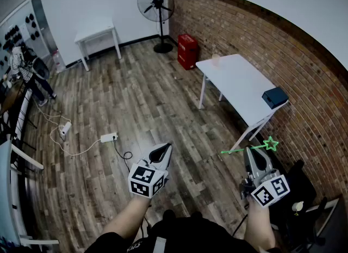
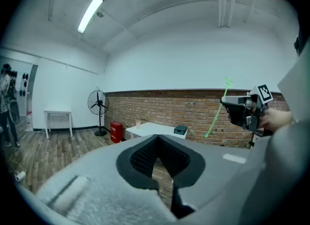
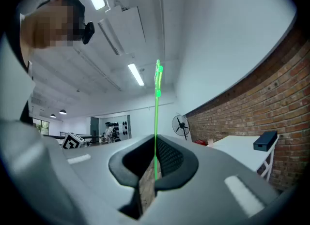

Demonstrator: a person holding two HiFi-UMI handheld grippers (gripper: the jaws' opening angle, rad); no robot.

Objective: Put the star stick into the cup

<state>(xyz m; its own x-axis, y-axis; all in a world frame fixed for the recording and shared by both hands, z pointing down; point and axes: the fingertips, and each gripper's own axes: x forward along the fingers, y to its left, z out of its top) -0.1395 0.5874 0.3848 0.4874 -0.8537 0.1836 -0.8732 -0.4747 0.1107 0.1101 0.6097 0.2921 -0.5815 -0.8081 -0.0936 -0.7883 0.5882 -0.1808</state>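
The single star stick (image 1: 236,150) lies across the jaws of the right hand-held gripper (image 1: 254,151), which are pressed together on its thin green shaft. In the head view its long axis runs left to right, with the star end toward the brick wall and the plain end toward the open floor. In the right gripper view it rises straight up from the pads, star at the top. It is held in the air, well apart from the white tabletop (image 1: 239,86).

There are two hand-held grippers. The left hand-held gripper (image 1: 165,149) has its jaws together with nothing between them.

One small cup (image 1: 216,59) stands at the far end of the tabletop; what is inside it is too small to tell. One dark box (image 1: 274,97) sits at the near end. Farther off are one fan (image 1: 156,4), one red box (image 1: 187,50) and a second white table (image 1: 97,30).
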